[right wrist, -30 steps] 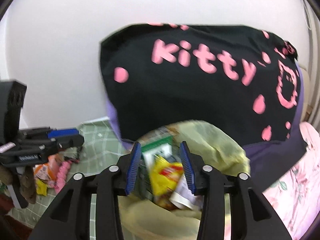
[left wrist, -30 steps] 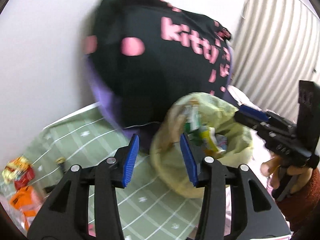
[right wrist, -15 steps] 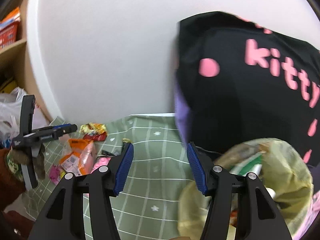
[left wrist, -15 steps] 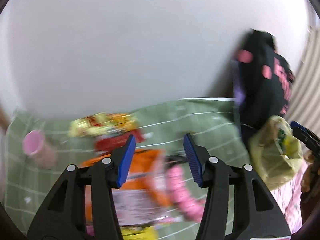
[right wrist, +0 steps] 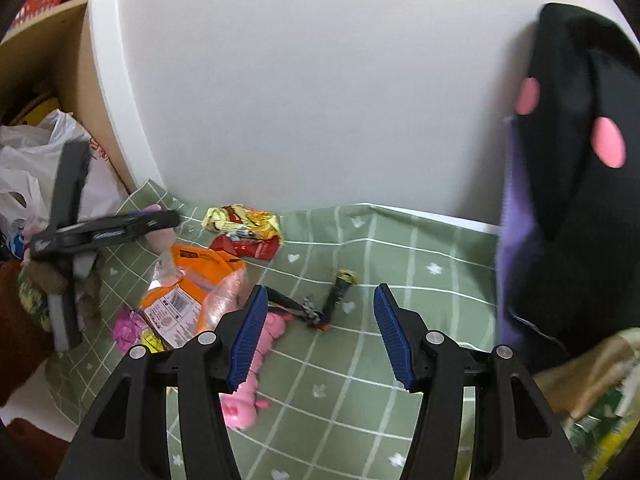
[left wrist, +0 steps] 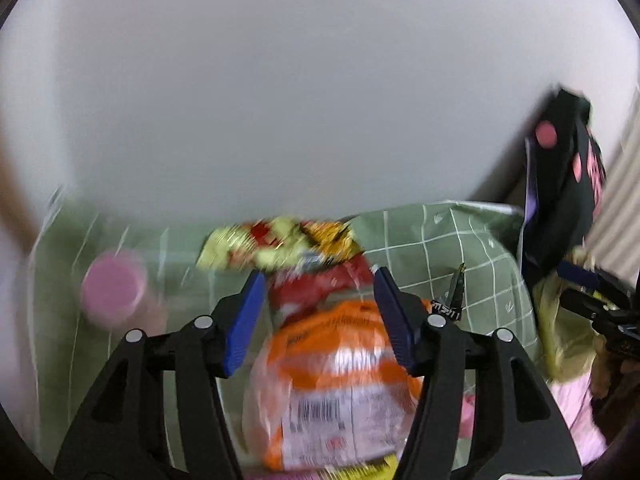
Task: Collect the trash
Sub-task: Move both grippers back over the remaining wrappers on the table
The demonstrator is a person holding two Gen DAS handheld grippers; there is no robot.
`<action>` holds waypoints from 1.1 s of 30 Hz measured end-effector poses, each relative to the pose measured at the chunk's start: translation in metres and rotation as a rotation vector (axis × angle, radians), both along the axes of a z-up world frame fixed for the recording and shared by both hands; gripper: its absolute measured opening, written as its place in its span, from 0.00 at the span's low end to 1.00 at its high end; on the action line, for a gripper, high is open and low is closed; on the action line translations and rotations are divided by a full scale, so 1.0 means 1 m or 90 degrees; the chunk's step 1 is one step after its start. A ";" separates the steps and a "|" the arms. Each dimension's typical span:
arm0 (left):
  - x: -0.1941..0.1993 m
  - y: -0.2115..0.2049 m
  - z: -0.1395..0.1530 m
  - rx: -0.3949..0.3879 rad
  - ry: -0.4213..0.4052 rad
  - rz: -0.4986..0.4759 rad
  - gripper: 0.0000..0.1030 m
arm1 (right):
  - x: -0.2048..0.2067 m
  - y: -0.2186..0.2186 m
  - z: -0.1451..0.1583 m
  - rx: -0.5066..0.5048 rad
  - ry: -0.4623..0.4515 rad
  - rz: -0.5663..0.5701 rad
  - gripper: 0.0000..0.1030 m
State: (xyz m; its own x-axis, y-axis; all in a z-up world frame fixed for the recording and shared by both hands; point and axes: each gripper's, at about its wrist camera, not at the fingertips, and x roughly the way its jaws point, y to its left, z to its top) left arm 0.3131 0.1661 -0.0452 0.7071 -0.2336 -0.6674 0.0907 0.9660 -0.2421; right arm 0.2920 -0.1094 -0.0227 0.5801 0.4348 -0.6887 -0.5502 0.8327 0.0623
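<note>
Left gripper [left wrist: 318, 316], jaws opening and gripping nothing, hangs over the orange snack bag [left wrist: 336, 384] on the green checked cloth [right wrist: 400, 280], with the yellow wrapper [right wrist: 240, 220] beyond; right gripper [right wrist: 318, 332] gapes wide, empty, above the cloth.

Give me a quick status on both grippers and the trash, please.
Left hand-held gripper opening over orange wrapper, nothing gripped. Right hand-held gripper open, empty. Litter on green cloth; path clear.

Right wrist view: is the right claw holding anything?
No. The right claw stands open and empty above the green checked cloth.
</note>
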 end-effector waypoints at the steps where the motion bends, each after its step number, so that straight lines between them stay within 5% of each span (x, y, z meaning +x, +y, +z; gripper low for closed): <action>1: 0.011 -0.004 -0.001 0.017 0.006 -0.016 0.53 | 0.002 0.005 -0.004 0.001 0.009 0.008 0.51; 11: 0.114 -0.013 -0.041 0.151 0.073 -0.075 0.53 | -0.002 0.004 -0.041 -0.077 0.067 0.031 0.51; 18: 0.096 -0.012 -0.052 0.063 0.158 -0.086 0.53 | 0.017 -0.007 -0.061 -0.033 0.156 -0.046 0.51; 22: 0.071 -0.013 -0.054 0.018 0.175 -0.088 0.53 | 0.036 0.014 -0.063 -0.022 0.152 -0.024 0.51; 28: 0.023 0.011 -0.035 -0.034 0.148 -0.012 0.53 | 0.077 0.061 -0.073 0.013 0.154 0.038 0.51; 33: -0.024 0.043 -0.007 -0.061 0.087 0.104 0.53 | 0.113 0.095 -0.101 0.024 0.215 0.071 0.51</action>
State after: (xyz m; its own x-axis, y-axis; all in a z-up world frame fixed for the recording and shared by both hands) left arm 0.2894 0.2089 -0.0523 0.6449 -0.1907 -0.7401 -0.1055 0.9369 -0.3334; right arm 0.4046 -0.0147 -0.1241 0.2703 0.5115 -0.8157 -0.5804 0.7625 0.2858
